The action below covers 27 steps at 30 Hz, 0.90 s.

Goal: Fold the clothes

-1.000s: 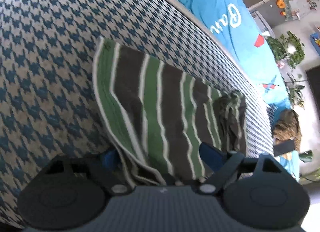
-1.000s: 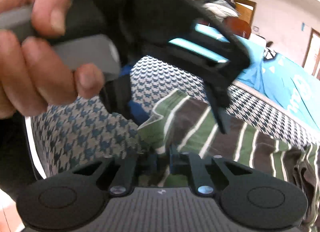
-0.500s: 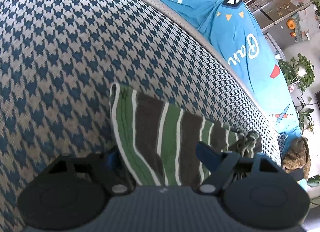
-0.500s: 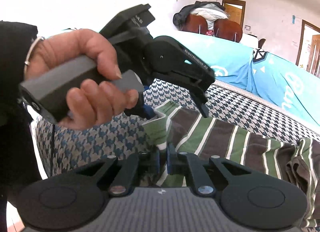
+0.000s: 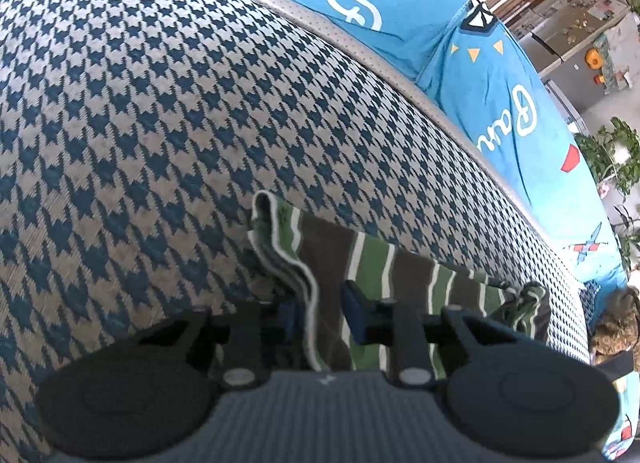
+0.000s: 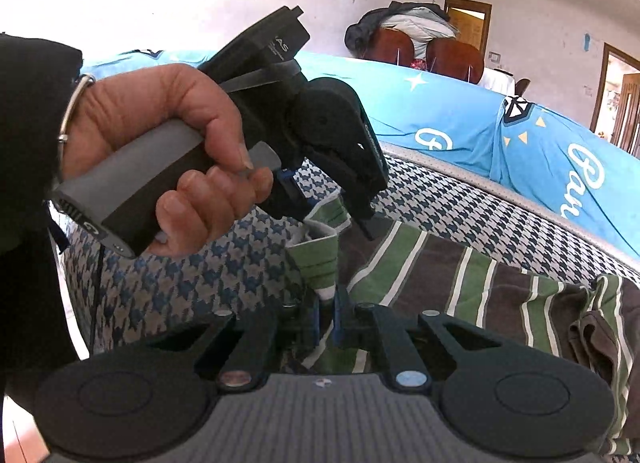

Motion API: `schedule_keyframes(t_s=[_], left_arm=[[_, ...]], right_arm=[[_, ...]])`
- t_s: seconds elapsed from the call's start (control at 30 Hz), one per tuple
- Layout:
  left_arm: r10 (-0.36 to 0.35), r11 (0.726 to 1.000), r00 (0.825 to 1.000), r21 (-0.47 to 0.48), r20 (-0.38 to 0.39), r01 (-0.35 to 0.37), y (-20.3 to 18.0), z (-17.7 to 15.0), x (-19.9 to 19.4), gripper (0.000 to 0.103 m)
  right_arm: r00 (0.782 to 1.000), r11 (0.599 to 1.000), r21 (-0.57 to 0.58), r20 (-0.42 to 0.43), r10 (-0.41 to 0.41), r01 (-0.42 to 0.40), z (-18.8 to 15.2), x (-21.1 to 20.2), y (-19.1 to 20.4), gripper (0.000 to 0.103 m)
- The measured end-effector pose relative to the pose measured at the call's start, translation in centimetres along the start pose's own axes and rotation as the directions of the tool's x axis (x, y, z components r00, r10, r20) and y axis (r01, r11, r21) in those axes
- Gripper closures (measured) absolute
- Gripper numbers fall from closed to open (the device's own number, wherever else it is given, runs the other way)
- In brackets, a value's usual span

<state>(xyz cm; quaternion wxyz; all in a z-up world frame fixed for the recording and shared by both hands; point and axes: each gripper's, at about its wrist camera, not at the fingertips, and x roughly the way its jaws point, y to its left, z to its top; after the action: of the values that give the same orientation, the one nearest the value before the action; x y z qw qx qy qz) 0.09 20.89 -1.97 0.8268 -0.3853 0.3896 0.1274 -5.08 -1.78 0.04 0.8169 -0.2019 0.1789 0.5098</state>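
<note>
Pinching one end of the striped garment (image 5: 360,263), both grippers sit close together so that edge can lift as one. Left gripper (image 5: 320,315) fingers have just closed on the hem; right gripper (image 6: 326,317) clamps the corner. Garment lies on the houndstooth sofa (image 5: 160,103), far end bunched.

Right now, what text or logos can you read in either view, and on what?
"Pau", white script, cut off: blue cover.
White round logo on that cover: a sign, no clear letter.
"LAS" on the left device's top: small, uncertain.
Print along its side: too small to read.
Striped garment: no text.
</note>
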Motion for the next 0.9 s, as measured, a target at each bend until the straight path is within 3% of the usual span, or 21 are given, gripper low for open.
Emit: schedule_keyframes(t_s=[0.13,0.23,0.53,0.73,0.9], left_arm=[[-0.013,1.000,0.999,-0.013,0.031,0.014,0.0,-0.5,-0.5,0.087],[-0.062,0.998,0.996,-0.008,0.068,0.063,-0.5,-0.9,-1.5,0.087],[-0.116,0.988,0.985,0.120,0.126,0.101,-7.3,-0.9,-2.4,0.087],[-0.172,0.966,0.979,0.213,0.113,0.145,-12.6,-2.1,-2.2,0.087],[-0.226,0.940,0.972,0.274,0.058,0.202,-17.8,-3.0,-0.4,0.087]], right_arm=[[1.000,1.000,-0.010,0.017,-0.015,0.015,0.1,-0.6,-0.1,0.095],[0.998,0.999,-0.012,0.040,-0.040,0.041,0.2,-1.2,-0.4,0.095],[0.985,0.990,0.036,0.102,-0.136,0.133,0.3,-4.5,-2.9,0.096],[0.963,0.969,0.104,0.130,-0.235,0.223,0.0,-7.0,-5.6,0.096],[0.933,0.935,0.157,0.126,-0.338,0.318,-0.9,-9.1,-8.0,0.096]])
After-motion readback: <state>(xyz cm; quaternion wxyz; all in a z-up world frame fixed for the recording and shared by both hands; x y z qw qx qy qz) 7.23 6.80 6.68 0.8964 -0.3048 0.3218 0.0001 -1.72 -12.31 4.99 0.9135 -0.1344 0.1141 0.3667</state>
